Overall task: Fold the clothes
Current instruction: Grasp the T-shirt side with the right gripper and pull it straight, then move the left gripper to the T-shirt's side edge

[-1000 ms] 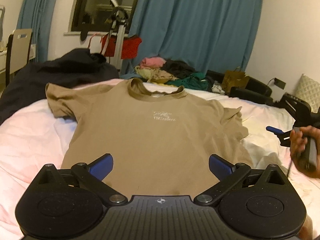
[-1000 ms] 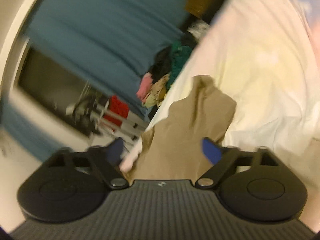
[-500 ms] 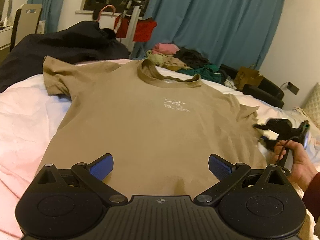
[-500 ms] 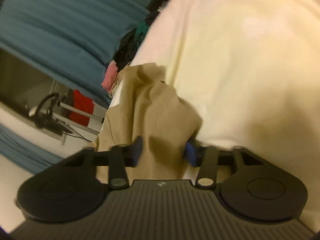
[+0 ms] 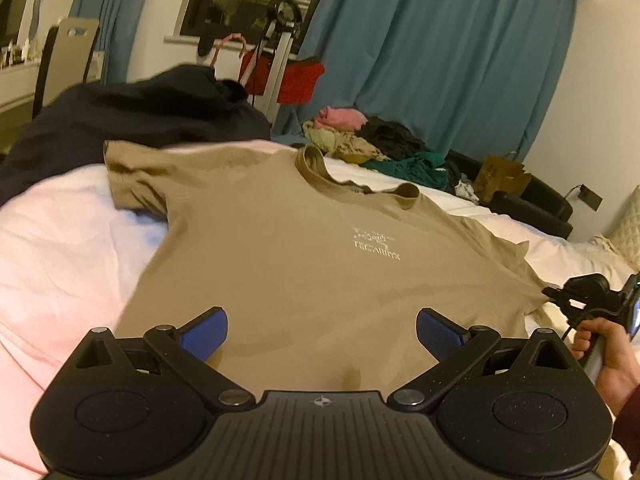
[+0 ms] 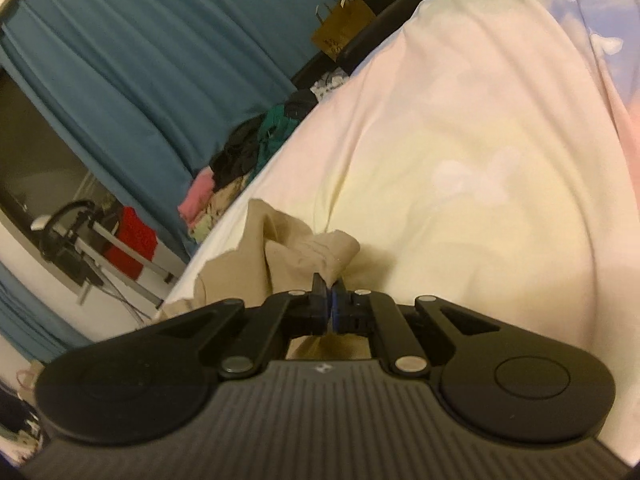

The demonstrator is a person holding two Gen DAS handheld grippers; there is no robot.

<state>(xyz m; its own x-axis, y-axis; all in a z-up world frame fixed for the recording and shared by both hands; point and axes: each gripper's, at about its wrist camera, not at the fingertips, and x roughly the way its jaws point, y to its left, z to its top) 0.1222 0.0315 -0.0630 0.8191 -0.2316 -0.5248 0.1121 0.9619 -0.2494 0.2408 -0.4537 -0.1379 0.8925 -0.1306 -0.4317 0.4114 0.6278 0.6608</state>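
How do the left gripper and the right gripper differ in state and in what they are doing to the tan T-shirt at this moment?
The left gripper is open, its blue pads spread wide above the tan T-shirt; the right gripper is shut, its pads pinching a bunched fold of the shirt's sleeve. The left gripper faces the shirt's lower front, while the right gripper works at its side edge over the pale bedsheet. Both share the same black body and blue pads.

The left wrist view is looking forward over the left gripper from the hem end of the tan T-shirt, facing the teal curtains. The right wrist view is sitting rolled sideways, pressed close to the T-shirt's sleeve. Both are sharing the curtains and the clothes pile.
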